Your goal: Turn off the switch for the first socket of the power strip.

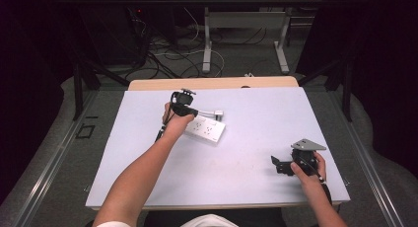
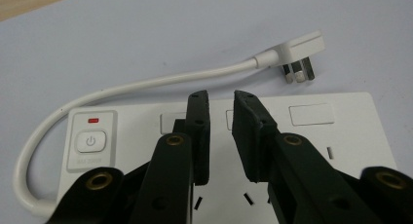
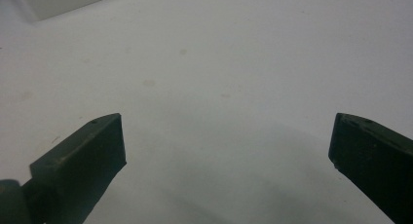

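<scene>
Pale lavender table [image 1: 256,133], dark room, cables on the floor beyond. White power strip [image 1: 205,129] left of table centre, long axis running across and slightly toward the person; short cord [image 2: 146,85] looping from the switch end to a plug [image 2: 299,56] lying just beyond the strip. Left gripper [image 2: 221,100] directly over the strip, jaws narrowly parted, clasping nothing. Right gripper [image 1: 278,165] well apart from the strip, near the front edge, jaws spread wide over bare tabletop. Left hand far nearer. No containers present.

Beyond the pale table [image 1: 256,138]: tangled floor cables [image 1: 172,59] and white desk legs [image 1: 207,44].
</scene>
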Available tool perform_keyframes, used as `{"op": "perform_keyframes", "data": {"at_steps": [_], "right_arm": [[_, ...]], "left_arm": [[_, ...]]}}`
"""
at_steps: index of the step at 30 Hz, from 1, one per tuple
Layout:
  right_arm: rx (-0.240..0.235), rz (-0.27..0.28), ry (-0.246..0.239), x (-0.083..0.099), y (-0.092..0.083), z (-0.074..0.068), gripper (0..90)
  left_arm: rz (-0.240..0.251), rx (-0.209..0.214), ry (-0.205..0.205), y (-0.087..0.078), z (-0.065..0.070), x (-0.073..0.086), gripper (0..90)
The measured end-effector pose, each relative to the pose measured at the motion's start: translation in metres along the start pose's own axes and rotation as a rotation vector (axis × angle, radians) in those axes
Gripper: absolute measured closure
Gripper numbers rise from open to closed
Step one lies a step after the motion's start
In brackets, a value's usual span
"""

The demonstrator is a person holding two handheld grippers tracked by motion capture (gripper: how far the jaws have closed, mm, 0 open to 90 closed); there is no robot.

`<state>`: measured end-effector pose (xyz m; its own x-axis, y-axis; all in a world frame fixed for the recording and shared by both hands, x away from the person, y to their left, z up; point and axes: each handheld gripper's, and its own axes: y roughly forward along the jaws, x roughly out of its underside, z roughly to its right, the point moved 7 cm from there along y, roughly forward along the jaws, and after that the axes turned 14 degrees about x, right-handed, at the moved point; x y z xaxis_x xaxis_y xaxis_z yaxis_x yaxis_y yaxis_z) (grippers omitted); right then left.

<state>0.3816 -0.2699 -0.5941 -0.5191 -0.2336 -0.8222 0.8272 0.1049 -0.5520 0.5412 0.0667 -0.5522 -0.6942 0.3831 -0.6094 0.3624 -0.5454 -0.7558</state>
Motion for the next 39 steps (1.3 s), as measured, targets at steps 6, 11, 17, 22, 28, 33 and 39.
{"op": "perform_keyframes", "data": {"at_steps": [6, 11, 17, 22, 28, 33, 39], "right_arm": [[0.002, 0.002, -0.001, 0.000, 0.000, 0.000, 0.0], [0.001, 0.001, -0.002, 0.000, 0.000, 0.000, 0.0], [0.003, 0.000, -0.003, 0.000, 0.000, 0.000, 0.0], [0.002, -0.002, -0.009, 0.000, 0.000, 0.000, 0.0], [-0.001, 0.002, -0.011, 0.000, 0.000, 0.000, 0.0], [0.001, 0.002, -0.011, 0.000, 0.000, 0.001, 0.0], [0.007, 0.001, -0.001, 0.000, 0.000, -0.001, 0.0]], "left_arm": [[0.011, 0.014, -0.014, -0.003, 0.001, 0.005, 72.6], [0.023, 0.050, -0.027, -0.005, 0.004, 0.009, 66.2], [0.040, 0.070, -0.034, -0.009, 0.009, 0.013, 60.0], [0.059, 0.088, -0.028, -0.012, 0.012, 0.016, 53.5], [0.065, 0.098, -0.025, -0.015, 0.015, 0.021, 44.9], [0.089, 0.130, -0.027, -0.019, 0.019, 0.025, 41.4], [0.085, 0.187, -0.011, -0.024, 0.026, 0.032, 40.6]]}}
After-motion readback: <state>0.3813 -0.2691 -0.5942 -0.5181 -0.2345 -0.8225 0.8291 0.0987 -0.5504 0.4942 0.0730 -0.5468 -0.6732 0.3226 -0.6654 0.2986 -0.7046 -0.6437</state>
